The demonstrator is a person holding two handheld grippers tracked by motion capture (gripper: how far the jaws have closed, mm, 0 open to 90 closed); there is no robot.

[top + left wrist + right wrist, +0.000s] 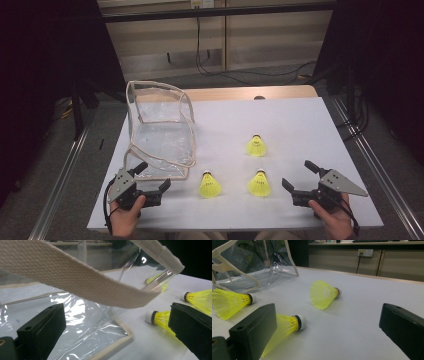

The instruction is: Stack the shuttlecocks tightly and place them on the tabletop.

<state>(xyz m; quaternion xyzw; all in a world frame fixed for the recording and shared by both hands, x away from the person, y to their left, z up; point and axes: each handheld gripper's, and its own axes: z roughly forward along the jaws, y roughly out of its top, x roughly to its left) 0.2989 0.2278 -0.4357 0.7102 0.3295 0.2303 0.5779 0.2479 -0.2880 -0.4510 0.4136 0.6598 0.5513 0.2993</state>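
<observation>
Three yellow birdies lie on the white table. The near left birdie lies just beside the bag's near corner. The near right birdie lies next to it, and the far birdie lies a bit further back. None of them touch each other.

The left gripper has its jaws wide open and holds nothing. Its jaws point at the near edge of the clear bag. In the left gripper view, the bag's cloth strap hangs across above the jaws, with the plastic bag behind and under it.

The right gripper is wide open too, and holds nothing. It sits near the right of the near right birdie, apart from it. In the right gripper view, that birdie lies just past one jaw.
</observation>
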